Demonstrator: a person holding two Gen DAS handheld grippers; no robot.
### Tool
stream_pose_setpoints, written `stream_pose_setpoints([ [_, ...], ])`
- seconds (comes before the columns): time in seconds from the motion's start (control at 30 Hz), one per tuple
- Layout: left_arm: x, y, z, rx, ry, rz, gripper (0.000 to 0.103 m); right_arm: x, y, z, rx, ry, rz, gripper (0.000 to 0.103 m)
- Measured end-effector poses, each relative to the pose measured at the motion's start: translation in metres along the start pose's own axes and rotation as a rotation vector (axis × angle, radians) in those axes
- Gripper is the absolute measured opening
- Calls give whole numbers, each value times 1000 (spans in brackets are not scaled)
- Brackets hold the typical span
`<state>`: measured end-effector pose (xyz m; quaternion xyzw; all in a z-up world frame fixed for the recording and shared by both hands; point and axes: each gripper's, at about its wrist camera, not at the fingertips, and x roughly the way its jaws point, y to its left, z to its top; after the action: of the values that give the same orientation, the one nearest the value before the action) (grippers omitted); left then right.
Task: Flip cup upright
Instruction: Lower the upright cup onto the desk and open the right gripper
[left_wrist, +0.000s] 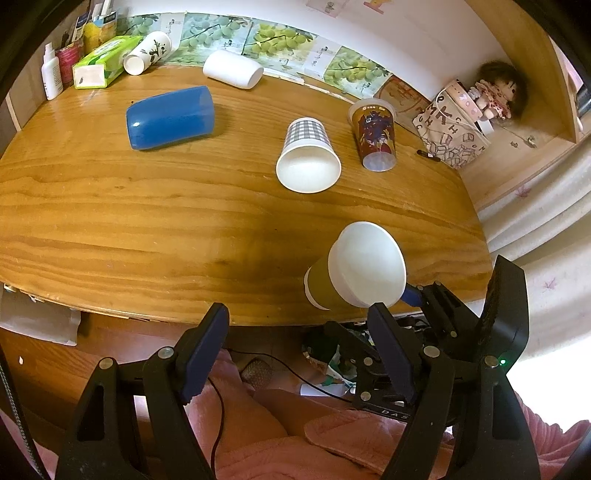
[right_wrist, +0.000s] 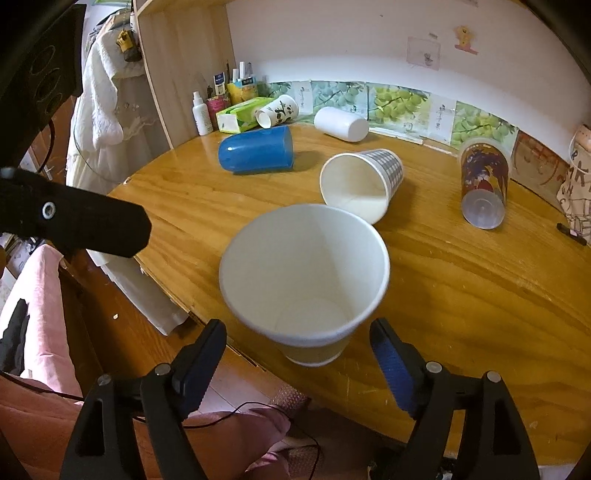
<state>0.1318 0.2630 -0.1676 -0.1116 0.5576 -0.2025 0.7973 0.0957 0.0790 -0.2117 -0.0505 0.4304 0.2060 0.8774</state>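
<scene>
A white paper cup with a yellow band (right_wrist: 305, 280) stands upright near the table's front edge, mouth up, between and just ahead of my right gripper's open fingers (right_wrist: 297, 354), not touched by them. It also shows in the left wrist view (left_wrist: 356, 267). My left gripper (left_wrist: 303, 336) is open and empty, back from the table edge. The right gripper (left_wrist: 461, 317) shows in that view beside the cup. Several other cups lie on their sides: blue (right_wrist: 256, 154), checked paper (right_wrist: 360, 184), printed plastic (right_wrist: 484, 184), plain white (right_wrist: 341, 124), panda print (right_wrist: 277, 110).
The wooden table (right_wrist: 461, 295) meets a wall with grape pictures. A green tissue box (right_wrist: 240, 116) and bottles (right_wrist: 201, 112) stand at the back left. A patterned bag (left_wrist: 448, 129) and a doll (left_wrist: 496, 92) sit at the right. Pink cloth lies below the table edge.
</scene>
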Motion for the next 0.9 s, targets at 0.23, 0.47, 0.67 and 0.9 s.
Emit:
stream_pose_setpoints([
  [0.23, 6, -2, -9, -15, 40, 0, 80, -10, -12, -16, 62, 85, -43, 82],
  [0.47, 23, 4, -26, -50, 158, 32, 80, -22, -28, -34, 205, 218, -91, 85],
  [0.67, 30, 9, -25, -70, 222, 175, 80, -44, -21, -32, 245, 256, -96, 91],
  [0.9, -2, 10, -7, -158, 136, 171, 80, -78, -2, -1, 276, 186, -66, 92],
])
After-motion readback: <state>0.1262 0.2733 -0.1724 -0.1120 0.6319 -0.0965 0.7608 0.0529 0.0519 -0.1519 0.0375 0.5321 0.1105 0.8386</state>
